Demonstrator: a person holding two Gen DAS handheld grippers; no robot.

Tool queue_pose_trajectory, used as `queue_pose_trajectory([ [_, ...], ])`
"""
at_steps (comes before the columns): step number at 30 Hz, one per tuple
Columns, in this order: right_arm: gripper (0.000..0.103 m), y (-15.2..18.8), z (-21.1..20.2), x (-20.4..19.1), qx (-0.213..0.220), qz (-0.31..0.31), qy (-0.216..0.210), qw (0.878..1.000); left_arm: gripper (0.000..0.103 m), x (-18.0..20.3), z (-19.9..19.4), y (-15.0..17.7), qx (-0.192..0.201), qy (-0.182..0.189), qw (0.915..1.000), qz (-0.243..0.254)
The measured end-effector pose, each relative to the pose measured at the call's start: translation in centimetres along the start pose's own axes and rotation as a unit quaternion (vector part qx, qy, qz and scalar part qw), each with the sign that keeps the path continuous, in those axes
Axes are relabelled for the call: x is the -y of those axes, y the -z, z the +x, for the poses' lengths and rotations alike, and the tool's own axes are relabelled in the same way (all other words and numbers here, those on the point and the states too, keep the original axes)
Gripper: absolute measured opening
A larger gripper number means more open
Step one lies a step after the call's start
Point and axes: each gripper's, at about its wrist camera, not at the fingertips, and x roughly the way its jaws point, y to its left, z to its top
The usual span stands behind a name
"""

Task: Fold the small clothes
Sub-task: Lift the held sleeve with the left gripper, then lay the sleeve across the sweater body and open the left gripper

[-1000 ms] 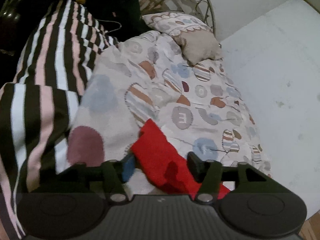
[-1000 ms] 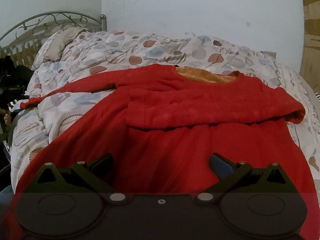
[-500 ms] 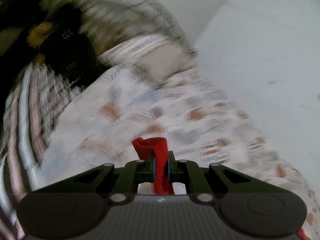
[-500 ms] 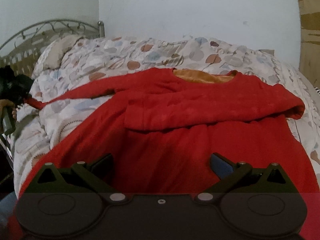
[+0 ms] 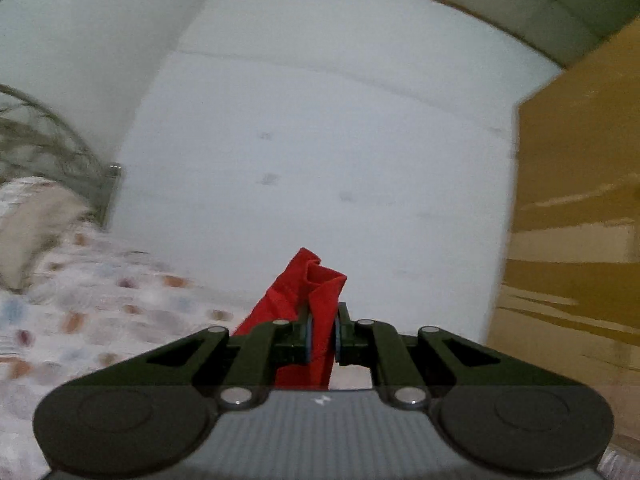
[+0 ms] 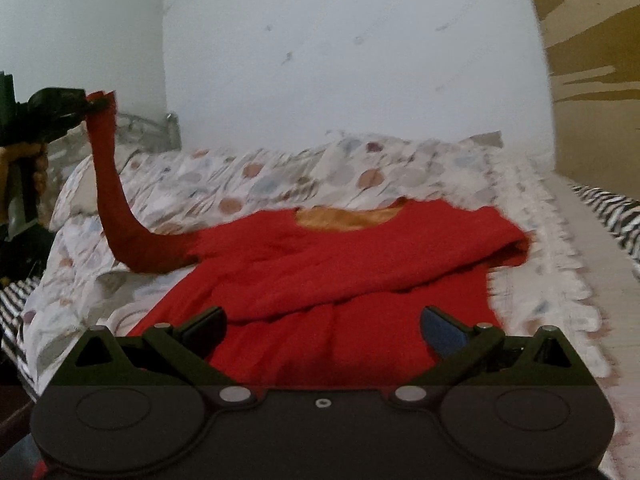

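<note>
A red long-sleeved top [image 6: 352,272] with an orange lining at the neck lies on the patterned bed cover, one sleeve folded across its chest. My left gripper [image 5: 322,336] is shut on the cuff of the other red sleeve [image 5: 316,292], which bunches up between its pads. In the right wrist view that left gripper [image 6: 86,106] is high at the left, and the sleeve [image 6: 110,200] hangs from it in a curve down to the shoulder. My right gripper [image 6: 322,330] hovers open just above the lower part of the top, nothing between its fingers.
The bed cover [image 6: 280,176] with coloured dots spreads around the top. A metal headboard [image 5: 60,152] and a pillow [image 5: 36,224] are at the left. A white wall is behind the bed, a brown cupboard [image 5: 580,220] at the right, and striped fabric [image 6: 612,216] at the bed's right edge.
My left gripper closed on the sleeve cuff, then lifted it high off the bed and swung toward the wall. The right gripper stayed open and shifted slightly over the top.
</note>
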Motion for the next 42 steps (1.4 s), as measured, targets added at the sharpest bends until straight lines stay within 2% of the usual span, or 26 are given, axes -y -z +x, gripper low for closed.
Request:
queue_pose_trajectory([
  [3,0.103,-0.1,-1.6,1.7,0.01,0.01,0.018,1.0,0.01,5.0,0.9,1.6,-0.026,0.057,0.9979,0.015],
  [6,0.103,0.1,-3.0,3.3,0.014,0.012,0.041,0.999,0.01,8.8,1.6,4.3,-0.058,0.107,0.9924,0.02],
  [9,0.103,0.7,-4.2,5.1,0.015,0.021,0.07,0.997,0.01,12.1,1.9,8.2,-0.097,0.144,0.9842,0.034],
  [13,0.103,1.9,-5.4,7.2,0.013,0.038,0.113,0.993,0.01,15.8,1.6,13.9,-0.161,0.179,0.969,0.055],
  [18,0.103,3.5,-6.3,9.4,-0.002,0.063,0.147,0.987,0.01,16.0,0.8,19.2,-0.219,0.202,0.9524,0.066],
  [21,0.103,4.0,-6.6,9.9,-0.005,0.068,0.157,0.985,0.014,15.8,0.3,20.6,-0.254,0.207,0.9431,0.06],
  [23,0.103,4.0,-6.3,10.1,-0.006,0.071,0.159,0.985,0.021,15.3,0.1,21.0,-0.273,0.202,0.9396,0.043],
  [24,0.103,4.1,-6.2,10.1,-0.006,0.073,0.159,0.985,0.032,15.0,0.0,21.2,-0.283,0.199,0.9376,0.032],
  [25,0.103,4.0,-6.0,10.1,-0.006,0.074,0.158,0.985,0.046,14.6,0.1,21.3,-0.291,0.195,0.9364,0.022],
  [26,0.103,3.9,-5.8,10.0,-0.007,0.076,0.156,0.985,0.052,14.3,0.2,21.2,-0.294,0.191,0.9363,0.016],
  [27,0.103,3.8,-5.6,9.9,-0.007,0.077,0.154,0.985,0.063,13.8,-0.2,21.2,-0.296,0.186,0.9367,0.013],
  [30,0.103,3.3,-5.1,9.2,-0.008,0.072,0.145,0.987,0.077,12.5,-1.6,19.8,-0.295,0.17,0.94,0.012],
  [31,0.103,3.2,-5.0,8.9,-0.007,0.067,0.142,0.988,0.086,11.8,-2.2,19.3,-0.291,0.159,0.9433,0.013],
  [32,0.103,3.0,-4.8,8.7,-0.007,0.063,0.138,0.988,0.089,11.1,-2.9,18.8,-0.284,0.143,0.9479,0.016],
  [35,0.103,2.4,-4.3,8.0,-0.007,0.052,0.129,0.99,0.097,8.1,-4.6,17.4,-0.251,0.068,0.9644,0.047],
  [37,0.103,1.9,-3.6,7.5,-0.012,0.047,0.121,0.991,0.099,5.5,-5.1,17.2,-0.239,0.01,0.9679,0.076],
  [39,0.103,1.5,-2.8,7.0,-0.017,0.042,0.111,0.993,0.101,3.4,-4.8,17.2,-0.241,-0.053,0.964,0.098],
  [42,0.103,0.7,-1.3,5.9,-0.029,0.036,0.099,0.994,0.102,0.9,-3.4,17.6,-0.257,-0.139,0.9507,0.103],
])
